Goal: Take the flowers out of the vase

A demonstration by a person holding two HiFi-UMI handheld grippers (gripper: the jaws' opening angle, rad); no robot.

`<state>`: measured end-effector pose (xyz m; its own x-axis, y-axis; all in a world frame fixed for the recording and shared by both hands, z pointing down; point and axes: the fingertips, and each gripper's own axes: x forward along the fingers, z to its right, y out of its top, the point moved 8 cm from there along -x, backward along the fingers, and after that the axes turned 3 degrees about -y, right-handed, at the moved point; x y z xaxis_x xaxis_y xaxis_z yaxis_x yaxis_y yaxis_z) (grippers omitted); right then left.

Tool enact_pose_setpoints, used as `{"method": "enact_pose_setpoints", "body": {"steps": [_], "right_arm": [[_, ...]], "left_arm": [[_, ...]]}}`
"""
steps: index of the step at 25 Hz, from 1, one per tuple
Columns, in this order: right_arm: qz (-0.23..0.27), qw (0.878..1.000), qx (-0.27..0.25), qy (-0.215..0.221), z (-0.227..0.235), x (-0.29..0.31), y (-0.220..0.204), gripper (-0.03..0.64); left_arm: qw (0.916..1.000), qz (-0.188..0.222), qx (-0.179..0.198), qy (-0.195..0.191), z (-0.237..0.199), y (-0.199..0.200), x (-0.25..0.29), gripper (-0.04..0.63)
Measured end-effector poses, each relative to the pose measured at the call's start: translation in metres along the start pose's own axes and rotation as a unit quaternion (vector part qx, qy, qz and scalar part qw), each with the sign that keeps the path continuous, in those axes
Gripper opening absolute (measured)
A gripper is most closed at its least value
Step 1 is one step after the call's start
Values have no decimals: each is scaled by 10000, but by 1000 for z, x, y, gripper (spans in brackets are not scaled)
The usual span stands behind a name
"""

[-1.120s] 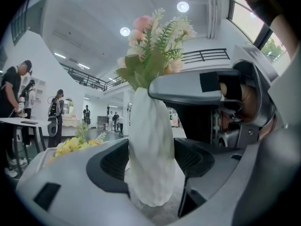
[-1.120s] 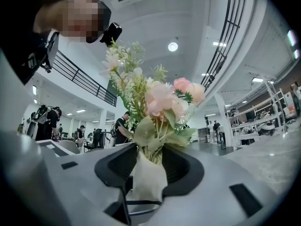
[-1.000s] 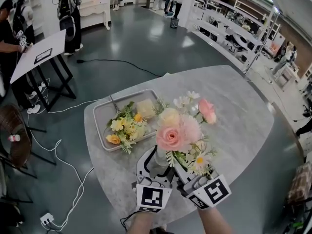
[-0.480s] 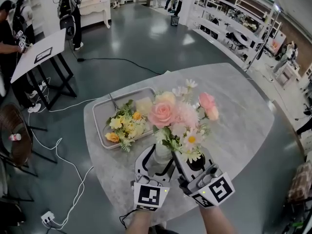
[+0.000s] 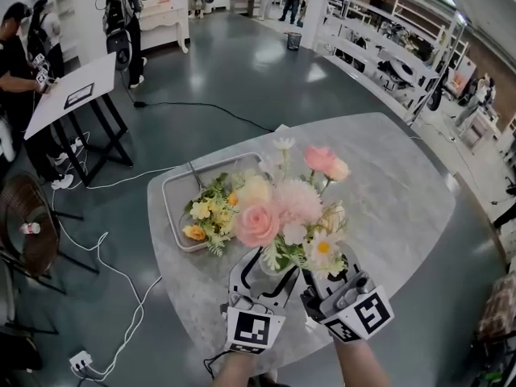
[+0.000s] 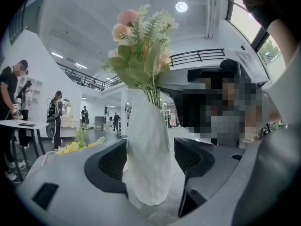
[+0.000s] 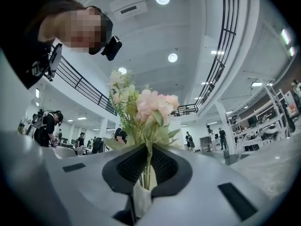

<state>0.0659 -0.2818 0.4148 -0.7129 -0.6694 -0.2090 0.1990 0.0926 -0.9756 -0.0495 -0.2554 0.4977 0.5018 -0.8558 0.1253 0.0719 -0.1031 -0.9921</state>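
1. Two grippers, one job each. The left gripper (image 5: 264, 269) is clamped round the vase (image 6: 148, 159): the white body fills the gap btwn its jaws, w/ one pad plainly touching and the other at most a hair off.
2. The right gripper (image 5: 317, 280) has just been closing its jaws. They're now pinched nearly together on the stems (image 7: 147, 166) of the flowers (image 5: 284, 216), w/ nothing else btwn them.
3. The flowers aren't out yet. The stems run down past the right jaws into the vase's white neck, just beneath. The blooms fan out above and lean away from the person in the head view.
4. The vase sits near the table (image 5: 395, 192) edge closest to the person, btwn the two grippers' cubes.
5. Key relation: the stems' long axis runs roughly upright out of the vase mouth. The right grip sits on that axis just above the mouth, w/ the vase straight below it.
6. So the pull prob. has to go along the stems, up and away from the left gripper. A sideways tug would lever against the neck.
7. The right is the hand on the flowers; the left only anchors.
8. Likely drop spot is the tray (image 5: 171, 190), beyond the vase to the left, already holding a yellow bunch (image 5: 211, 212).
9. Risk: leaves could snag at the neck, or the thin stems could slip thru the pads.
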Motion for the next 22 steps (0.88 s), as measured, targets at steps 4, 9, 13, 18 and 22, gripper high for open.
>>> {"method": "enact_pose_setpoints", "body": {"steps": [4, 9, 13, 18, 22], "right_arm": [[31, 10000, -57, 25, -8, 4, -5, 40], [110, 9999, 46, -60, 0, 4, 6, 38], [174, 9997, 103, -104, 4, 2, 17, 38], [263, 9994, 155, -186, -2, 6, 17, 38], [351, 9989, 213, -231, -3, 6, 18, 38]], "left_arm": [[10000, 46, 23, 47, -5, -2, -9, 311], [9999, 82, 6, 84, -3, 9, -7, 311], [9999, 78, 1, 99, 0, 18, -7, 311], [10000, 78, 8, 32, -6, 15, -18, 310], [10000, 66, 13, -10, -6, 13, -22, 310]]}}
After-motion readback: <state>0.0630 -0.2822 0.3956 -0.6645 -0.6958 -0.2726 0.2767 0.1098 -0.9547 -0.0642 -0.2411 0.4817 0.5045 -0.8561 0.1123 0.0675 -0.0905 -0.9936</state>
